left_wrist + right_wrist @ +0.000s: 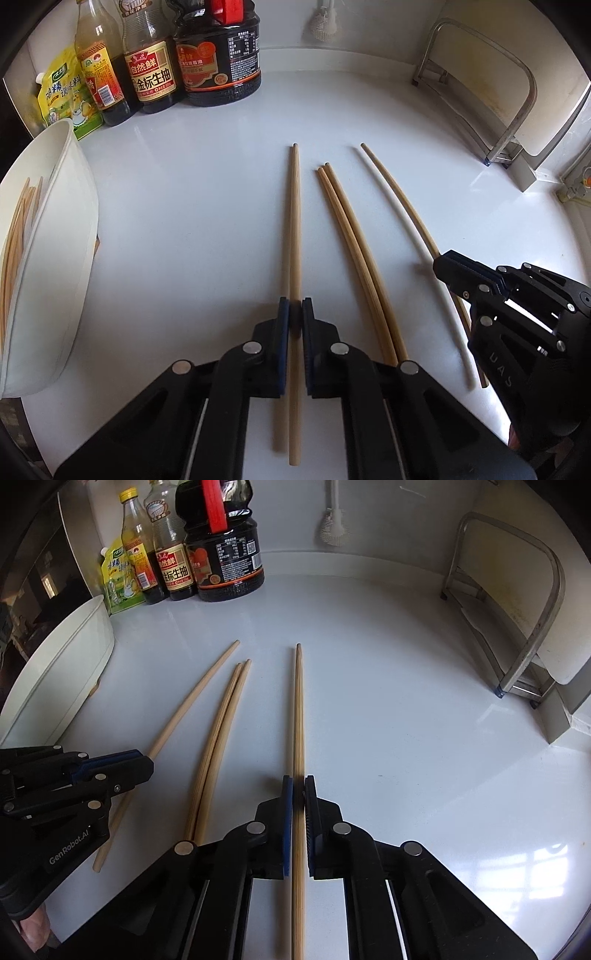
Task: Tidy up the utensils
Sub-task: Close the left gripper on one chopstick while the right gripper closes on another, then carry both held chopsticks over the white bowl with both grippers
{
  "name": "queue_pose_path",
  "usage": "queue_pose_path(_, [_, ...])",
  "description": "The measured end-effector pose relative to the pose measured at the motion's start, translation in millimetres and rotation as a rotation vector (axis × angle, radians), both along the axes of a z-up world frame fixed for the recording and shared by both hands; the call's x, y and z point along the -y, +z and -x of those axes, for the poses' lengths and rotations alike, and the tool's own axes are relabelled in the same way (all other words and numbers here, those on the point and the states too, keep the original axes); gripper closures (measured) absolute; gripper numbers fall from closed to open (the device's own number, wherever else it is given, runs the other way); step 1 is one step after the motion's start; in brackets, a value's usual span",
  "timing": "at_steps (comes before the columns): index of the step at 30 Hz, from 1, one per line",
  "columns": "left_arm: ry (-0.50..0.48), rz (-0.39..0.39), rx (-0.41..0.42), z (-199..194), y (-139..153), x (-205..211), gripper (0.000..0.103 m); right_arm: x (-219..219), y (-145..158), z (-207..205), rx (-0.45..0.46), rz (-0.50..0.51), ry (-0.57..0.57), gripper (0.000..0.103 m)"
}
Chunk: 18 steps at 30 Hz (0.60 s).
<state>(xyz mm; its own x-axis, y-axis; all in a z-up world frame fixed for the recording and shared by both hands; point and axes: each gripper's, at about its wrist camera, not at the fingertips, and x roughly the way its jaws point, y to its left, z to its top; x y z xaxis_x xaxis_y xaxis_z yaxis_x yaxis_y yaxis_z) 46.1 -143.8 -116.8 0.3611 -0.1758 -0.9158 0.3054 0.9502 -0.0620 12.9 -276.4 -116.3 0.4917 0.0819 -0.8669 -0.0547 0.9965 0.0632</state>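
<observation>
Nearest you: your left gripper (pixel 294 317) has its blue pads pinched on a chopstick pair (pixel 294 229), left-most of three sets on the white countertop (pixel 207 206). Both sticks run straight fwd between the jaws, butt ends trailing back under the gripper body. Your right gripper (pixel 298 794) is likewise clamped on the right-most chopstick pair (pixel 298 716), tips pointing away.

Between them a middle chopstick pair (pixel 351 236) lies loose on the counter, sticks touching, near but apart from both held sets.

Left edge: white holder tub (pixel 55 229) with more chopsticks (pixel 16 236) inside, just beside the left pair's lane; narrow gap there.

Right side: wide bare counter out to the steel rack (pixel 532 627) and a cutting board (pixel 517 590) leaning in it.

Far back: soy sauce bottles (pixel 155 74), a dark jug (pixel 218 62) and a yellow seasoning pouch (pixel 62 88) line the wall at the counter's rear-left corner; a white brush (pixel 334 520) hangs on the wall to their right.
</observation>
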Motion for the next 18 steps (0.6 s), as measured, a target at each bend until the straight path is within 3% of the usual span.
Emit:
queue_pose_path(10, [-0.014, 0.049, 0.053, 0.5, 61.4, -41.8, 0.096, -17.5, 58.4, 7.7, 0.054, -0.074, -0.060, 0.097])
queue_pose_path(18, [0.037, 0.055, 0.145, -15.1, 110.7, -114.9, 0.095, -85.8, 106.6, -13.1, 0.114, -0.110, 0.017, 0.097])
